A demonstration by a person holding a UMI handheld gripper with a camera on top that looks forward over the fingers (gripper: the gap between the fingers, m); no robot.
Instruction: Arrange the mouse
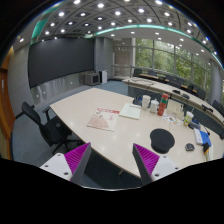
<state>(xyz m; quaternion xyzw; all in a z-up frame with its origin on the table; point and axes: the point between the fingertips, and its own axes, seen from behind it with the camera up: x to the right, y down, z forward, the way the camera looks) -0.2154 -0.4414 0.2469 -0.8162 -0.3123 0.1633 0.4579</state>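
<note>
Bench [95,100] space fills most of what lies ahead of you: a long pale top running away from the hand-held gripper [112,160], with black chairs [40,122] drawn up along its far-left side. Using the round black mouse pad [161,139] as your landmark, papers and a booklet [103,121] lie well to its left, and bottles and boxes [162,103] stand beyond it. What seems to be the mouse [190,147], a small dark shape, sits on the bench just right of the pad, though it is too small to be sure. Your hand-held gripper hangs above the near edge with its fingers spread wide and nothing between the pink pads [76,158]. To do this step well, swing right past the pad, come down low and level, and straddle the mouse squarely before closing.
</note>
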